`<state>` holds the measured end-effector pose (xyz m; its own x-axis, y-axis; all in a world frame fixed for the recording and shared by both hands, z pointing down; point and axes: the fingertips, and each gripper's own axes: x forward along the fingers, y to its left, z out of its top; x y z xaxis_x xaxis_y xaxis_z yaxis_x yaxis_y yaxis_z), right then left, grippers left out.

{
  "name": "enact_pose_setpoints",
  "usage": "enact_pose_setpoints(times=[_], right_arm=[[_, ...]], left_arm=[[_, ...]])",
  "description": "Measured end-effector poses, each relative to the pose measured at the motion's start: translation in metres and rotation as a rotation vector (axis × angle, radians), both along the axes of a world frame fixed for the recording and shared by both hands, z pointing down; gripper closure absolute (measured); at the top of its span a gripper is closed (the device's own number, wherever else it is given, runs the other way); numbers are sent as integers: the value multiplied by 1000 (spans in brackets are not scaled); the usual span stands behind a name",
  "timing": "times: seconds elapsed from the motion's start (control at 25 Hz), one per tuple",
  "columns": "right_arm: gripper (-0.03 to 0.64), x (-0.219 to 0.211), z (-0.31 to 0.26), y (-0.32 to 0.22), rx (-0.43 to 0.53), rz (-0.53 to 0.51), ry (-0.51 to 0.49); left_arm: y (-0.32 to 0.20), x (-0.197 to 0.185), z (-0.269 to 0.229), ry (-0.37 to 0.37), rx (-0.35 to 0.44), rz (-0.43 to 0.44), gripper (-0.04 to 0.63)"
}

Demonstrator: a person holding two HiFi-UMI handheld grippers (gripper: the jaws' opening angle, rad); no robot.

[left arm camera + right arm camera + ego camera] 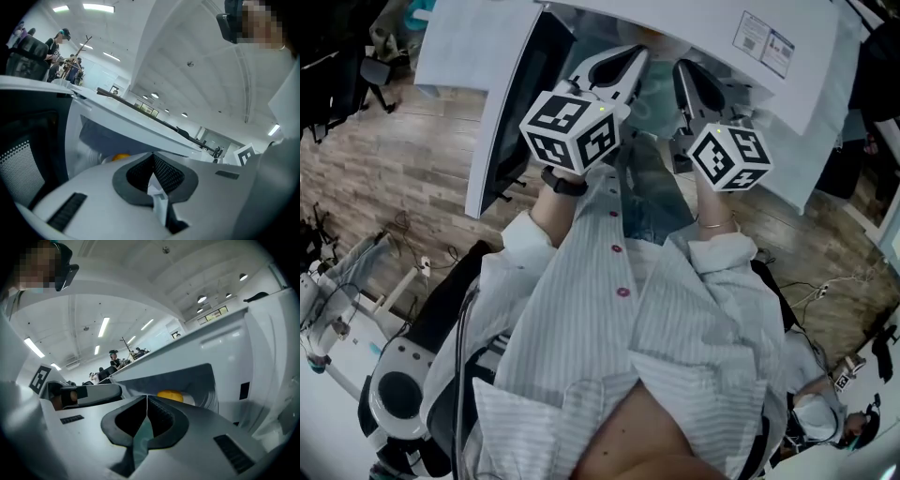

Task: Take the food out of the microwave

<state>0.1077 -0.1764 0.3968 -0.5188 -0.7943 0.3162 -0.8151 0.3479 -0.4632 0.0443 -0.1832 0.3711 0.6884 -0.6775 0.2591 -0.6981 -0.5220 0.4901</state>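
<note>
Left hand-held gripper [153,155], right hand-held gripper [147,398] — both closed (ribbed pads [167,173]); rounded yellow food [169,395].

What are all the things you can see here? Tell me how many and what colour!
microwave: one, white, in front of the person
microwave door: one, dark glass with a white frame, swung open at the left
yellow food: one piece, yellow, in the microwave's opening past the jaws
teal dish: one, teal, its thin edge pinched between the jaws
floor: brown wood, below
people: a few, far off in the room
shirt: one, white striped, on the person
left gripper: one, white and black, shut on the dish
right gripper: one, white and black, shut on the dish
</note>
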Motion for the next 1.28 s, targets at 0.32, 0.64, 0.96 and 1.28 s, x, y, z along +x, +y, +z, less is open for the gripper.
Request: enact_pose_setpoints(times=[0.32,0.64,0.96,1.28], right_arm=[[584,-3,31,-4,-75,22,-23],[583,-5,54,-6,-131,48,-47],[581,1,73,-9,-180,85,-68],[520,0,88,-8,-224,111,-105]], left_arm=[[-5,-2,23,14,-43,0,588],[-10,-7,50,18,-91,-8,586],[-14,-12,75,16,-146,-27,586],[-13,-10,92,57,-211,-25,535]])
